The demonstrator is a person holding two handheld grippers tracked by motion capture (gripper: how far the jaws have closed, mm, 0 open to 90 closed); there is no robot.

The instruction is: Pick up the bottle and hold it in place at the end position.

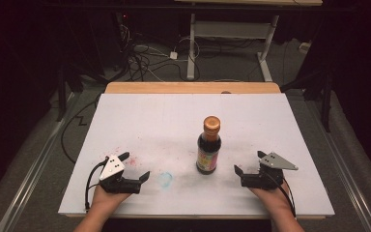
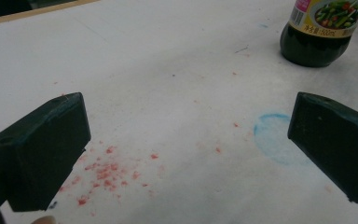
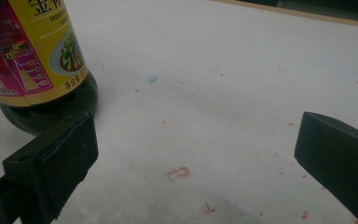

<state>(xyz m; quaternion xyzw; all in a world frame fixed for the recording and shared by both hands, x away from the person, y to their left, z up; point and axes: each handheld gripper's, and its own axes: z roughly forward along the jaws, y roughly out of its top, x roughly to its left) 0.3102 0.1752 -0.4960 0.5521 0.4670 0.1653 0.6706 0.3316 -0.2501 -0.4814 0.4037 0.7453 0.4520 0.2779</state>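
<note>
At the counter's point(image 1: 125, 111) near edge we see both hands resting low, each tool pointed inward. The left tool point(image 1: 136, 169) and right tool point(image 1: 248, 163) are both released, jaws spread wide with nothing between them. Between them, closer to the right tool, stands the upright sauce bottle point(image 1: 208, 145), dark with an orange cap point(image 1: 211, 124); its yellow-and-magenta label point(image 3: 28, 51) reads "500mL" in the left gripper view.
</note>
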